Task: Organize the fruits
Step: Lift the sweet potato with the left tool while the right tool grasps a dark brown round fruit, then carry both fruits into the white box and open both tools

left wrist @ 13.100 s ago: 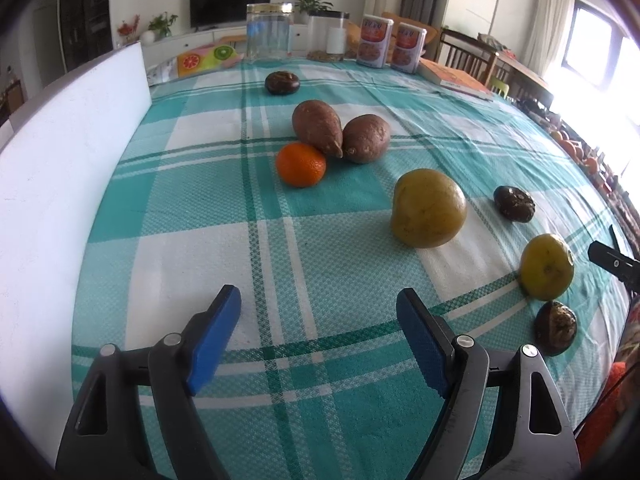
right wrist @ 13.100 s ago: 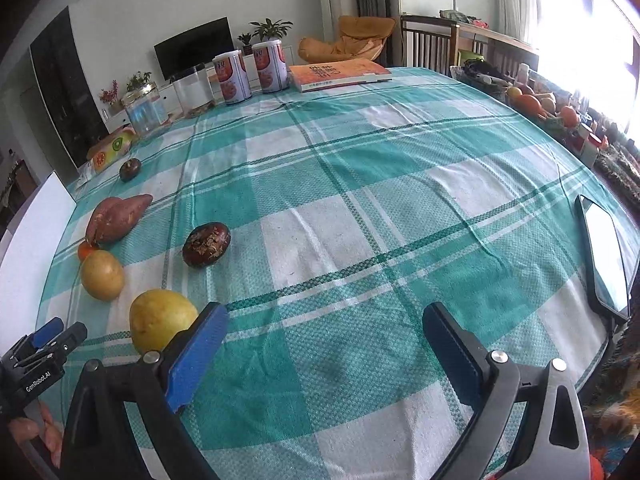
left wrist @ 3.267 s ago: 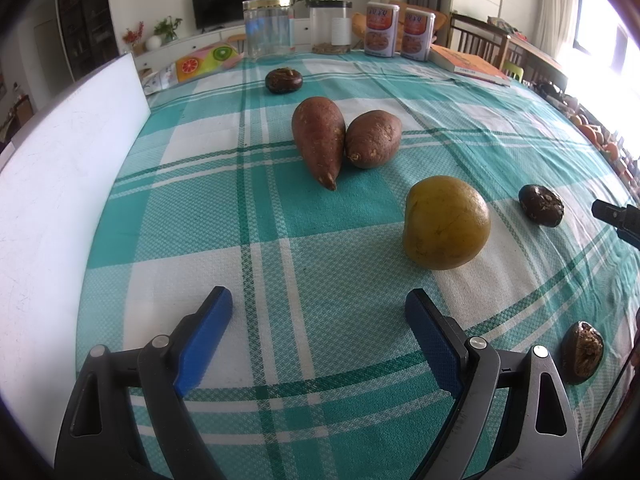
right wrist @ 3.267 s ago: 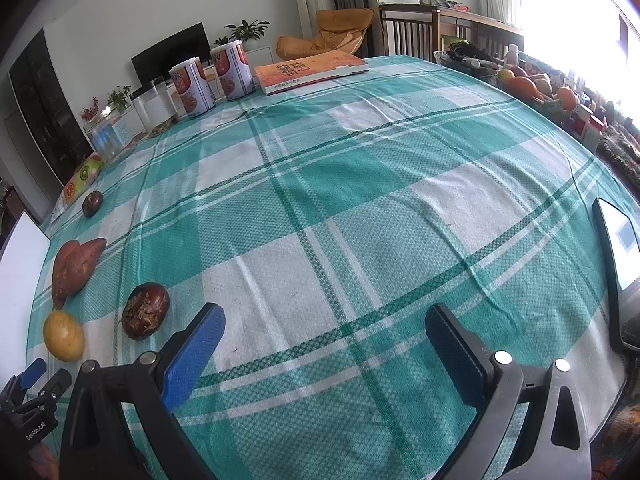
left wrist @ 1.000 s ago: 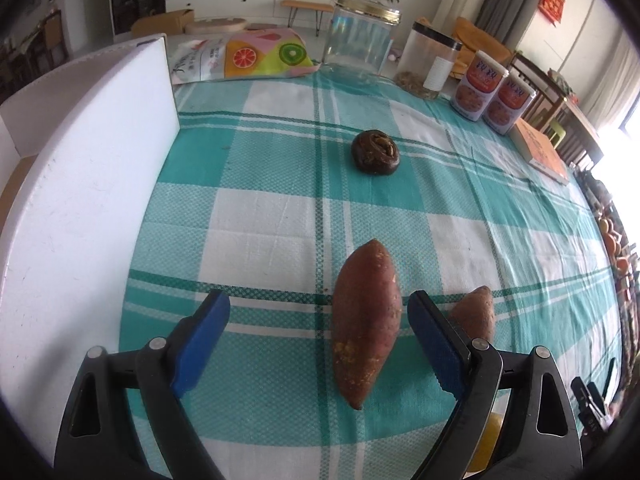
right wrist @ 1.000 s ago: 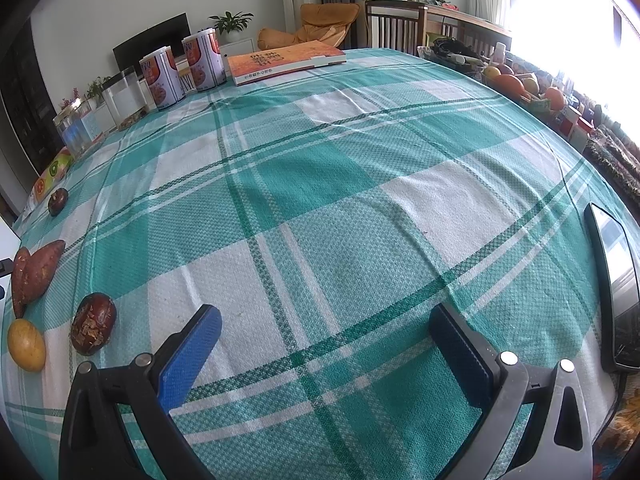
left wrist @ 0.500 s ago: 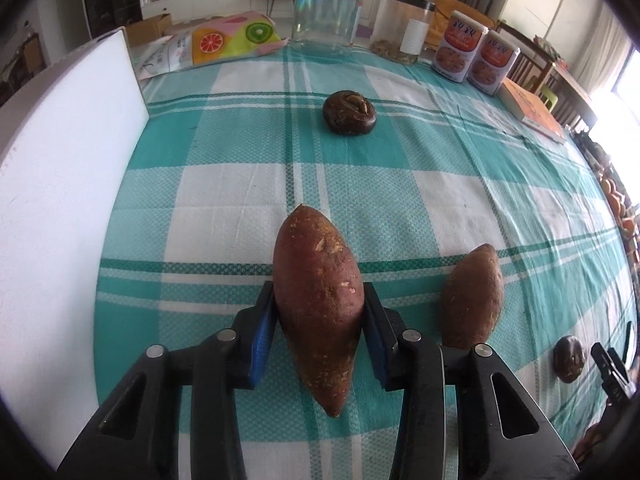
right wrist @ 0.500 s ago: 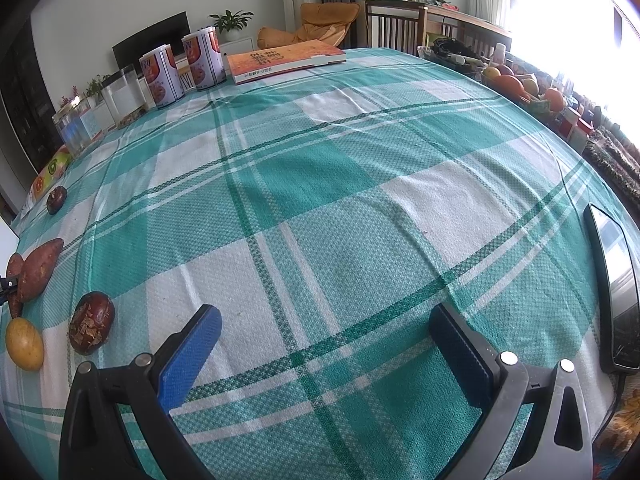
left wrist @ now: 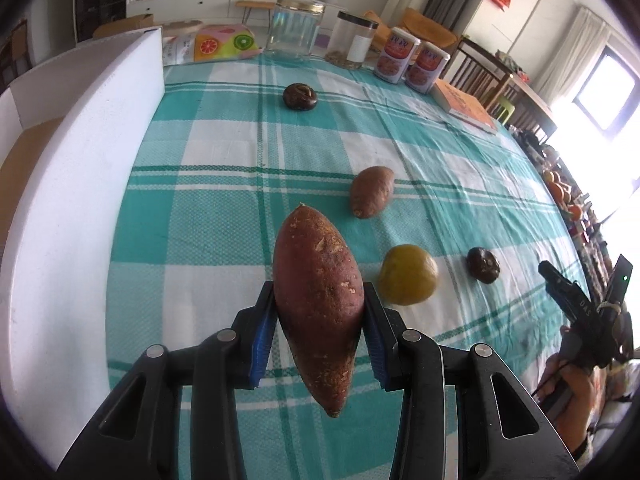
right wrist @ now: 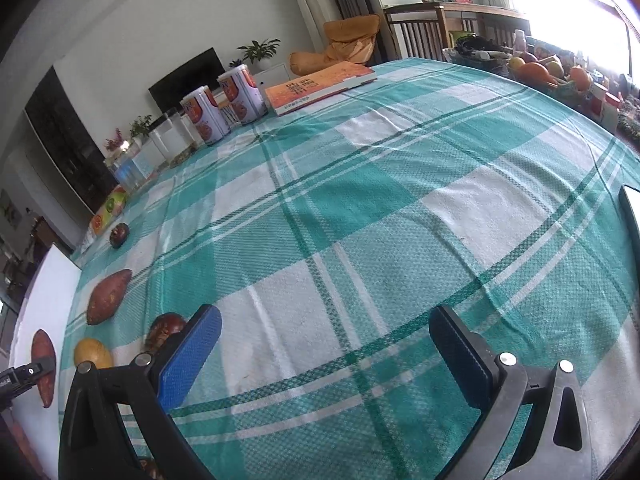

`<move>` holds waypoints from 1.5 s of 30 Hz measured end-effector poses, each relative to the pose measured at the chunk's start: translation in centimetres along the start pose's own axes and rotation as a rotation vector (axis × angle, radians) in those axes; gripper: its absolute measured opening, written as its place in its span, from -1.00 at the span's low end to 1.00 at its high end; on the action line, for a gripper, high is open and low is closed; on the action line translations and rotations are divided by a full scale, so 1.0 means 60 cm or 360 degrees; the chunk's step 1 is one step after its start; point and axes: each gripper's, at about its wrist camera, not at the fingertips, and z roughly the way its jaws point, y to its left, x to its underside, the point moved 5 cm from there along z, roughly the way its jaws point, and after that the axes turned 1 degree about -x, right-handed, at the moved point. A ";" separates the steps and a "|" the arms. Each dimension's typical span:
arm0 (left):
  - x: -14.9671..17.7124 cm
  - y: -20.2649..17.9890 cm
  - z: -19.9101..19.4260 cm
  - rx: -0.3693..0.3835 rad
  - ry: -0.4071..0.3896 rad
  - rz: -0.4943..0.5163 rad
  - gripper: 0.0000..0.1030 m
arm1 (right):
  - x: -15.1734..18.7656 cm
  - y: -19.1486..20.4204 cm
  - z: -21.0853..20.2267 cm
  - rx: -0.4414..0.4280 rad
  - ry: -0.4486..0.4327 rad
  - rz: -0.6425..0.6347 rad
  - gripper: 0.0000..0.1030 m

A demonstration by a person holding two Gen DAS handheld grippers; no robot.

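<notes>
My left gripper (left wrist: 318, 320) is shut on a long reddish sweet potato (left wrist: 318, 296) and holds it lifted above the checked tablecloth; the same potato shows in the right wrist view (right wrist: 43, 364) in front of the white box. A second sweet potato (left wrist: 371, 191) lies on the cloth beyond it. A yellow round fruit (left wrist: 408, 274) and a dark wrinkled fruit (left wrist: 483, 265) lie to the right, another dark fruit (left wrist: 300, 97) far back. My right gripper (right wrist: 326, 360) is open and empty over bare cloth, with the dark fruit (right wrist: 164, 330) just past its left finger.
A white foam box (left wrist: 80, 184) stands along the table's left side. Glass jars (left wrist: 294, 30), two cans (left wrist: 412, 64) and an orange book (left wrist: 466, 106) stand at the far edge. A phone (right wrist: 632, 216) lies at the right edge.
My left gripper has lifted the long sweet potato off the cloth and pulled back, so more of the table shows. My right gripper has tilted and shifted a little, staying open.
</notes>
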 end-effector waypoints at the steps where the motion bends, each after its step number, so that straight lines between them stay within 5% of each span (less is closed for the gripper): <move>1: 0.008 -0.002 -0.009 0.0018 -0.0003 0.0005 -0.20 | 0.002 0.020 -0.007 -0.0084 -0.0010 -0.0056 1.00; 3: 0.022 -0.008 -0.028 0.0047 -0.0020 0.0027 -0.20 | 0.011 0.067 -0.010 -0.0212 0.0020 -0.0191 0.98; 6: 0.039 -0.014 -0.051 0.0068 -0.0050 0.0067 -0.20 | 0.036 0.132 0.015 -0.0246 0.0159 -0.0398 0.52; 12: 0.062 -0.022 -0.067 0.0114 -0.0056 0.0088 -0.20 | 0.038 0.180 0.081 -0.0085 0.0323 -0.0544 0.48; 15: 0.068 -0.019 -0.073 0.0140 -0.0058 0.0068 -0.20 | 0.046 0.190 0.111 -0.0036 0.0456 -0.0650 -0.16; 23: 0.071 -0.011 -0.141 0.0246 -0.0127 0.0005 -0.20 | 0.034 0.205 0.029 -0.0135 0.0388 -0.0574 -0.17; 30: 0.060 0.024 -0.268 0.0379 -0.0252 -0.0093 -0.20 | 0.043 0.370 -0.099 -0.0605 0.0388 -0.0569 -0.17; 33: 0.055 0.083 -0.314 0.0285 -0.0339 -0.0172 -0.20 | 0.092 0.494 -0.128 -0.0852 0.0458 -0.0669 -0.17; 38: 0.066 0.233 -0.350 -0.0034 -0.0440 -0.0372 -0.20 | 0.200 0.683 -0.149 -0.1200 0.0686 -0.0845 -0.17; 45: 0.102 0.411 -0.322 -0.0454 -0.0384 -0.0589 -0.19 | 0.324 0.833 -0.110 -0.1230 0.0883 -0.1115 -0.16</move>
